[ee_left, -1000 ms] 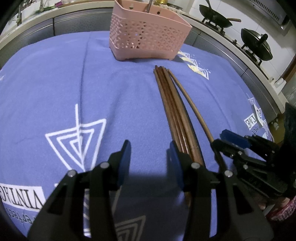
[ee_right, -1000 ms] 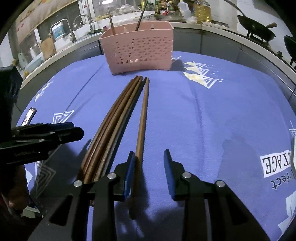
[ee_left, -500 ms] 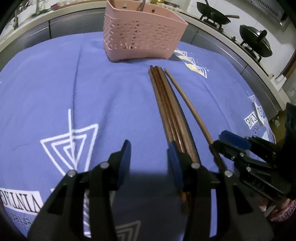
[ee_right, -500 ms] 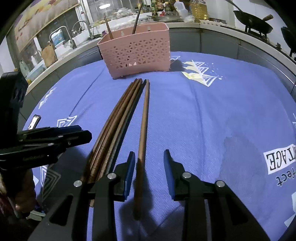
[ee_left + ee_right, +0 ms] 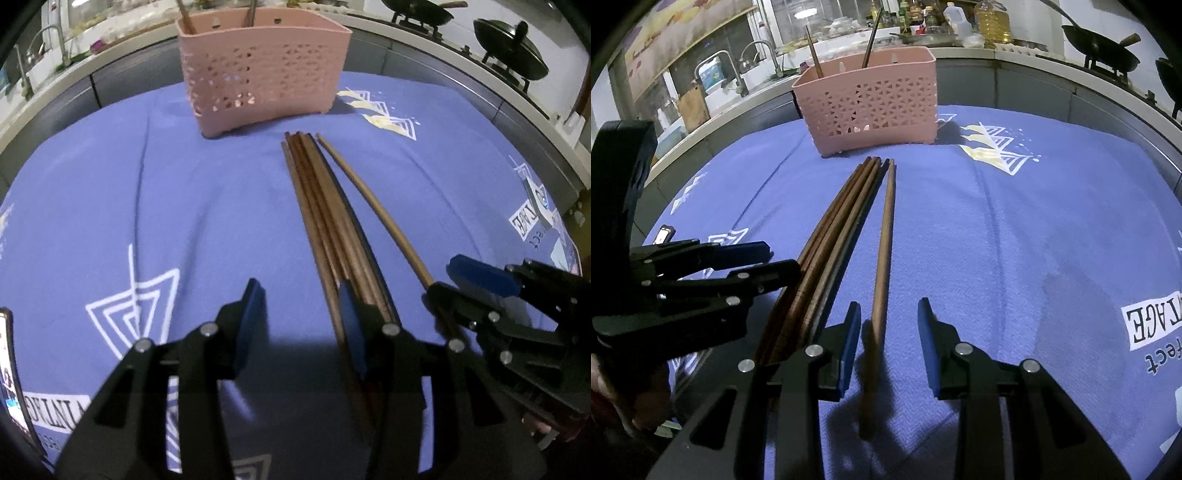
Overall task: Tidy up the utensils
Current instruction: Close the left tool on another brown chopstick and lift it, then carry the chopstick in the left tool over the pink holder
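A pink perforated basket [image 5: 258,74] [image 5: 871,107] stands at the far side of the blue cloth, with two chopsticks upright in it. In front of it a bundle of several brown chopsticks [image 5: 325,221] [image 5: 842,236] lies lengthwise. A single chopstick [image 5: 373,206] [image 5: 884,258] lies just right of the bundle. My left gripper [image 5: 301,325] [image 5: 738,266] is open, and its right finger sits over the bundle's near end. My right gripper [image 5: 886,332] [image 5: 480,291] is open astride the single chopstick's near end, its pads not touching it.
A blue tablecloth [image 5: 147,221] with white prints covers the table. A phone [image 5: 665,234] lies near its left edge. Behind are a counter with a faucet [image 5: 716,66] at back left and woks on a stove [image 5: 509,48] at back right.
My left gripper has slid to the right, closer to the bundle, and rolled a little. The right gripper and the chopsticks have stayed put.
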